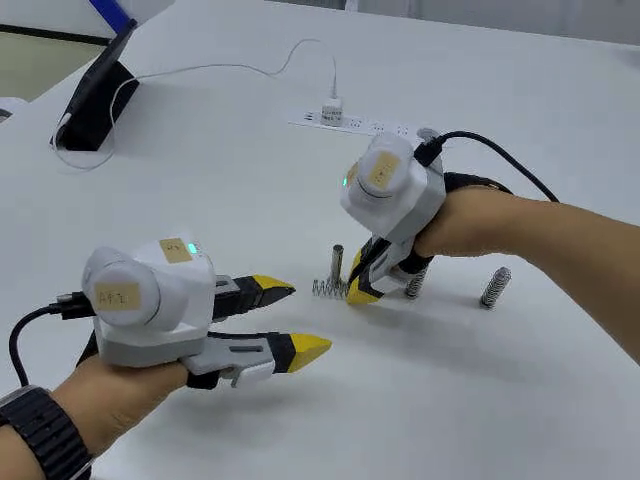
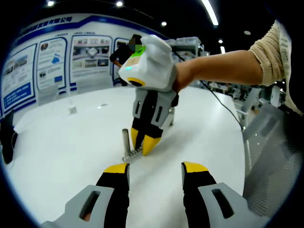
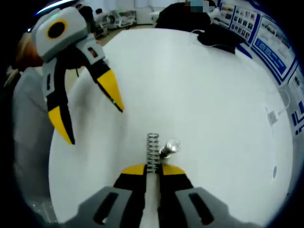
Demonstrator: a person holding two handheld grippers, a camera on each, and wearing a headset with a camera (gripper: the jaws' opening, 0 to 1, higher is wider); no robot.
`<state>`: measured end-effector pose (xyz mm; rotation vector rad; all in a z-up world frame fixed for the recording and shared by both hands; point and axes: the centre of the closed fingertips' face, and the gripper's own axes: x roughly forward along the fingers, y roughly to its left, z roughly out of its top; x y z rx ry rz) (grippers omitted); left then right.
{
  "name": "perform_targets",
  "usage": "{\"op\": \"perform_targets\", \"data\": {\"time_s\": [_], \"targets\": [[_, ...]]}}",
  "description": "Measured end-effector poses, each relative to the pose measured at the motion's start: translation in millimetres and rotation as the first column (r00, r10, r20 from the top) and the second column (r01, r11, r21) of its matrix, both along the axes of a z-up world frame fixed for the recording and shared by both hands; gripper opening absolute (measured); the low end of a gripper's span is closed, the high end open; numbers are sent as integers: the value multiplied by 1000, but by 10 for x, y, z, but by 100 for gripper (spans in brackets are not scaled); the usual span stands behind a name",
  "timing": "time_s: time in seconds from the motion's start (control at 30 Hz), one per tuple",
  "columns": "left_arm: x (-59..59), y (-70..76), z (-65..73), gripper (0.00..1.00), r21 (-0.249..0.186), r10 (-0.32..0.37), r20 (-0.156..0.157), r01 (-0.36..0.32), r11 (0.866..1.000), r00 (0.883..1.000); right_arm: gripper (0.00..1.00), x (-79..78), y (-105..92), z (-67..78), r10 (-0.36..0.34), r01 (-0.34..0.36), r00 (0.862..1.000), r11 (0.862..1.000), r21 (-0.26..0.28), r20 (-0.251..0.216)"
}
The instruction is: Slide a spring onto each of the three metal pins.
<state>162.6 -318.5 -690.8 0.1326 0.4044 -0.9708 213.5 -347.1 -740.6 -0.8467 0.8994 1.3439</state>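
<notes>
Right gripper (image 1: pixel 360 292): jaws clamped on one end of the spring, tips down at the table (image 1: pixel 200 150).
Spring (image 3: pixel 152 149): lying flat, long axis in line with the jaws, free end pointing away, just beside the pin base.
Pin (image 1: pixel 337 262): upright, bare.
Right hand (image 1: pixel 465 222): wrist raised, gripper pitched steeply down.
Left gripper (image 1: pixel 300 318): jaws apart, holding nothing, roughly level, aimed towards the pin.

The near end of a small silver coil spring (image 3: pixel 152 147) is hidden between the yellow-tipped jaws of the white right gripper (image 3: pixel 153 169). Blue-and-white wall posters (image 2: pixel 52 61) are too blurred to read. A black wrist strap (image 1: pixel 45 430) is cut off at the bottom edge.
</notes>
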Motion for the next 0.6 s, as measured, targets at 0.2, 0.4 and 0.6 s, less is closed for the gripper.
{"op": "perform_targets", "data": {"time_s": [0.2,0.4,0.6], "targets": [[-1,42,-6,44,2,11,0,-11,1000,1000,12,-68,-12,6,4,-4,1000,1000,-9,-9],[3,67,-15,44,2,21,2,-21,1000,1000,12,-201,-83,106,37,-37,999,999,-22,-3],[8,48,-33,42,7,13,4,-13,1000,1000,12,-332,-134,254,85,-84,996,996,-29,14]]}}
